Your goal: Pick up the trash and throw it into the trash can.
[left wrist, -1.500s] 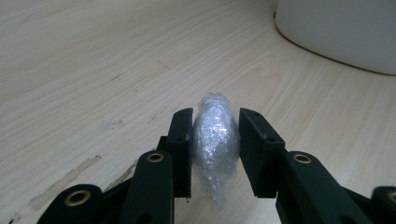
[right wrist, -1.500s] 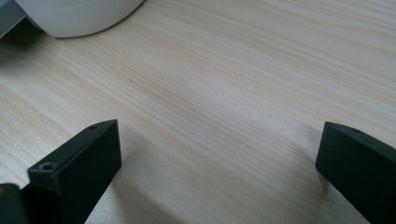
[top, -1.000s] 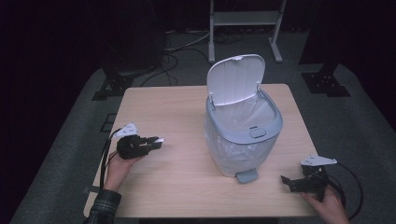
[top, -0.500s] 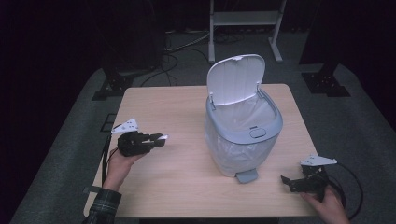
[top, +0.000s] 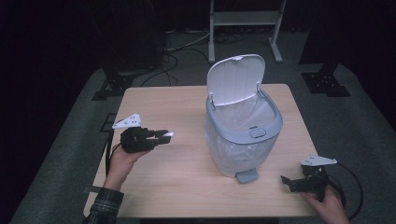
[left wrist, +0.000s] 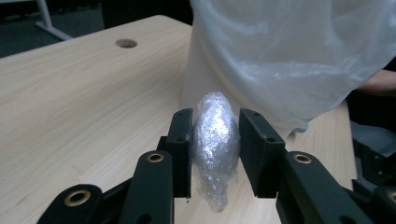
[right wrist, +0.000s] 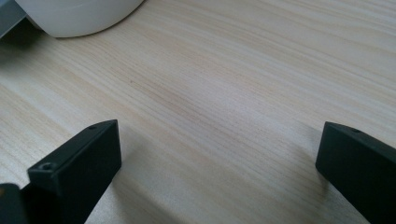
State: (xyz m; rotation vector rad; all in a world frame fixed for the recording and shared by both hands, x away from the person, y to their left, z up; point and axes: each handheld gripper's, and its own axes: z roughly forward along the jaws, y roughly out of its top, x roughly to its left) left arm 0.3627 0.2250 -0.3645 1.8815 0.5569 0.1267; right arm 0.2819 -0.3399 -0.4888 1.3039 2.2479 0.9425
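A grey pedal bin (top: 243, 135) with its white lid (top: 236, 79) up and a clear liner (left wrist: 289, 51) stands right of the table's middle. My left gripper (top: 167, 136) hovers above the table's left part, pointing toward the bin. It is shut on a crumpled wad of clear plastic film (left wrist: 215, 140), (top: 170, 135), which is pinched between both pads. Near the front right corner my right gripper (top: 286, 181) rests low over the wood, its jaws wide apart with nothing between them (right wrist: 219, 158).
The wooden table (top: 173, 102) has a small cable hole (left wrist: 126, 43) in it. The bin's foot pedal (top: 246, 176) sticks out toward the front edge. Cables trail off both grippers. A white stand (top: 243, 21) and dark gear sit on the floor behind.
My left gripper has risen off the table with the plastic wad and shifted slightly toward the bin. The right gripper has stayed where it was.
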